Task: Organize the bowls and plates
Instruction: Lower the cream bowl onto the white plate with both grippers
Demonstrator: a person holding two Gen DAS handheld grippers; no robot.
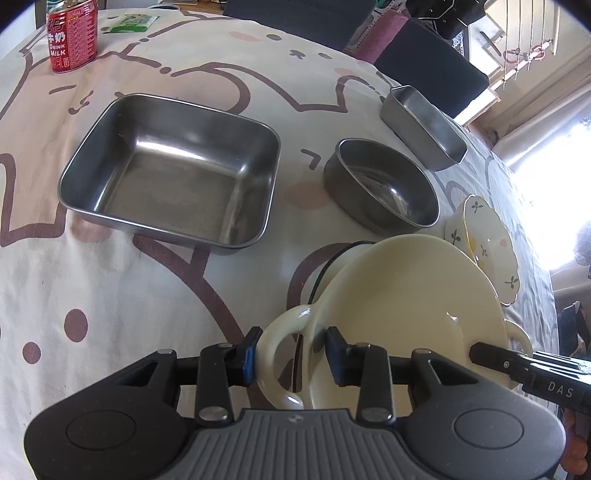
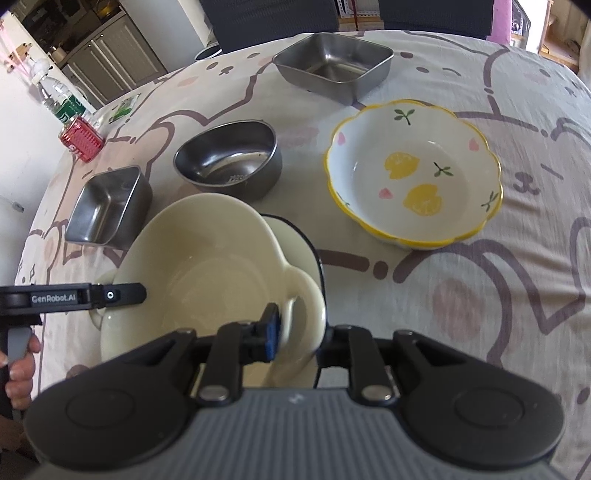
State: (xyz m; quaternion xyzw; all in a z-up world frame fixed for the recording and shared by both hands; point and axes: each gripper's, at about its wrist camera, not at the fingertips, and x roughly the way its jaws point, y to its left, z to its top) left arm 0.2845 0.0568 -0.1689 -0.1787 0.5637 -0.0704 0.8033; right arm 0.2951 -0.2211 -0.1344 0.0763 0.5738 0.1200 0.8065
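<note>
A cream bowl (image 1: 406,295) (image 2: 207,266) with two loop handles is held tilted between both grippers. Under it shows a pale dish with a dark rim (image 1: 343,251) (image 2: 291,240); whether they touch I cannot tell. My left gripper (image 1: 291,356) is shut on the near handle, one blue pad outside the loop and one against the bowl's wall. My right gripper (image 2: 299,341) is shut on the opposite handle; one blue pad lies inside the bowl, the other finger is hidden behind the rim. Each gripper also shows in the other's view: the right gripper (image 1: 517,365), the left gripper (image 2: 110,295).
On the cartoon tablecloth stand a rectangular steel tray (image 1: 173,173) (image 2: 110,206), an oval steel bowl (image 1: 380,184) (image 2: 229,158), a smaller steel box (image 1: 421,125) (image 2: 332,70) and a floral scalloped bowl (image 1: 480,240) (image 2: 413,173). A red milk can (image 1: 72,33) (image 2: 81,140) stands at the far left.
</note>
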